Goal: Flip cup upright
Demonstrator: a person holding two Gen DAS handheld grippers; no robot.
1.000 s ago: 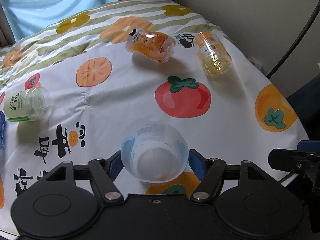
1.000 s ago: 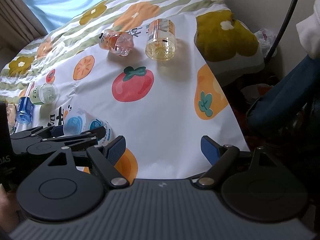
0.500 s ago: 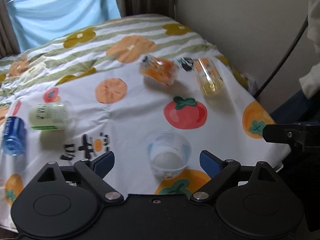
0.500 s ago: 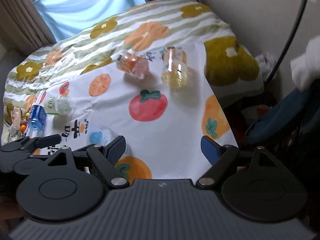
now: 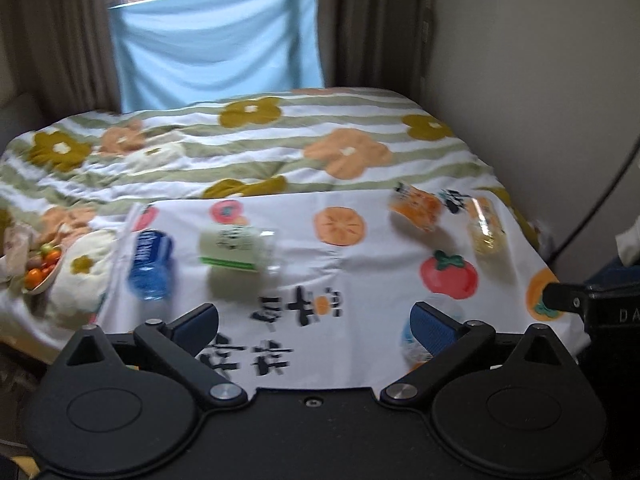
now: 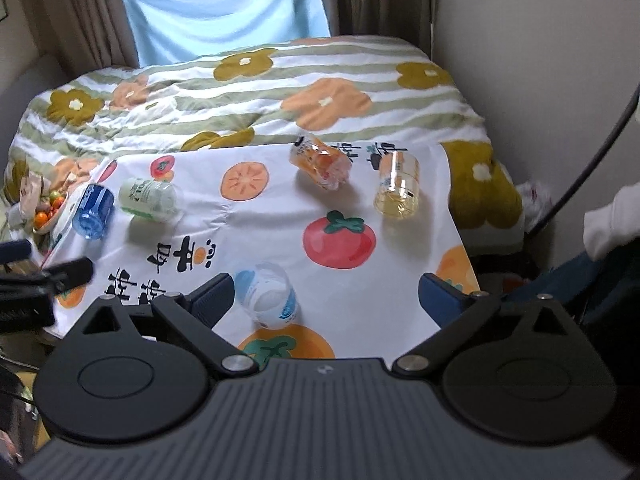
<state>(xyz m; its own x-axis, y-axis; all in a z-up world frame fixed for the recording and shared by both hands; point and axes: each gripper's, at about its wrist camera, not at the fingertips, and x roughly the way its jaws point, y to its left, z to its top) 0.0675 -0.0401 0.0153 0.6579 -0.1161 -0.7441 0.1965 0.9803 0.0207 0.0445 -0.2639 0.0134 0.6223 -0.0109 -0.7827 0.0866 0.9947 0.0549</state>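
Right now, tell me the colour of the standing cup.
Clear cup with blue patches; right wrist view shows it best.

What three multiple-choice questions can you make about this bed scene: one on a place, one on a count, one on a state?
1. Where does the clear cup stand?
A) on the tomato print
B) near the front edge of the cloth
C) in the fruit bowl

2. How many containers lie on their sides?
A) one
B) two
C) four

3. How are the left gripper and the right gripper?
A) both open, empty
B) left shut on the cup
C) right shut on the cup

Answers:
1 B: it stands upright by the near hem.
2 C: the blue bottle, green bottle, orange cup and yellow cup all lie down.
3 A: the fingers are spread wide with nothing between them.
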